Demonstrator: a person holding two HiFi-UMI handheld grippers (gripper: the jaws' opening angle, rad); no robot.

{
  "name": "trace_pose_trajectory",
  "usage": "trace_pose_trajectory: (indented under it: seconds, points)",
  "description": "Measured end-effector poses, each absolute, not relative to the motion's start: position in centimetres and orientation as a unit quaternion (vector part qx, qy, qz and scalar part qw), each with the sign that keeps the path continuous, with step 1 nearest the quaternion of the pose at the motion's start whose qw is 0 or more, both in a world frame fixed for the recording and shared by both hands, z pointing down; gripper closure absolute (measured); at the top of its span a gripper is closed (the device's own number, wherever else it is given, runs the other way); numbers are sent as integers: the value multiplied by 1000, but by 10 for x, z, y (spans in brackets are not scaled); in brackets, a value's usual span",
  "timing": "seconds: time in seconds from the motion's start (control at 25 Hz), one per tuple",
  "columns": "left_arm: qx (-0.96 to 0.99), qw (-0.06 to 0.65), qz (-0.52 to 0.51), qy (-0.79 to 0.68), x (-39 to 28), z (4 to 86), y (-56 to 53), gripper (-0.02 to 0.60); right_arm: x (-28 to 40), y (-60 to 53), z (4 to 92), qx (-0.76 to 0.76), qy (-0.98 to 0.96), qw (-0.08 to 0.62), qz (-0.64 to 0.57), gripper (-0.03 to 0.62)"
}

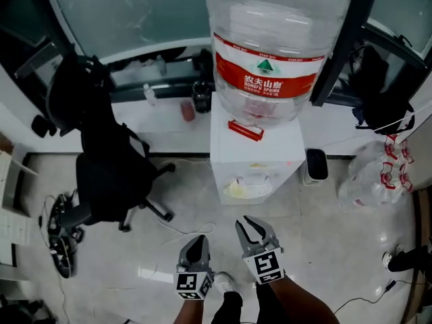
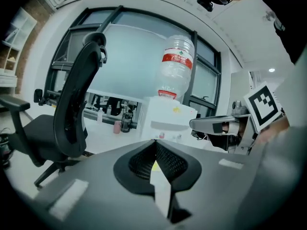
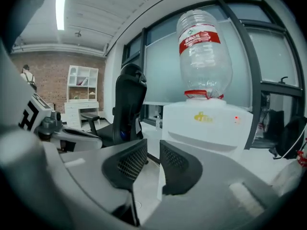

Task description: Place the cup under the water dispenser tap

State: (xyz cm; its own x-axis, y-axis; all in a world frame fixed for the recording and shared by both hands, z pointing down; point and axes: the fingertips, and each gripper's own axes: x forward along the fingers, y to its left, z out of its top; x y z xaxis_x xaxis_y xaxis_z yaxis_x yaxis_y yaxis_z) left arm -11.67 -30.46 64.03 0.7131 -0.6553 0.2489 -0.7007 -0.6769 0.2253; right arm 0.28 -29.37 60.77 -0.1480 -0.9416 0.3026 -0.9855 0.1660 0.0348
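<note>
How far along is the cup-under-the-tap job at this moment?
Done, apparently: what looks like a pale yellow cup sits in the recess of the white water dispenser, though the taps are hard to make out. In hand: nothing; the left gripper is shut, the right gripper slightly open, both empty and back from the dispenser. Left: seemingly nothing.

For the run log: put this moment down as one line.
left gripper: shut, empty | right gripper: narrowly open, empty | both: facing water dispenser, not touching it
</note>
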Motion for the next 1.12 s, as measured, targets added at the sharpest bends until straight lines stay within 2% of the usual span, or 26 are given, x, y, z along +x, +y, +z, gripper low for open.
trace_pose_trajectory:
  seconds: [0.28,0.8,1.12]
  points:
    - [927,146,71,-339,-113,568,-273,563,1,-252,544,656,-738,126,96,589]
    - [953,98,50,-283,-106,485,-248,563,9,-226,454,650,-743,158,27,592]
    - [959,64,48,-272,-108,454,-258,563,7,-228,430,664,-736,131,21,592]
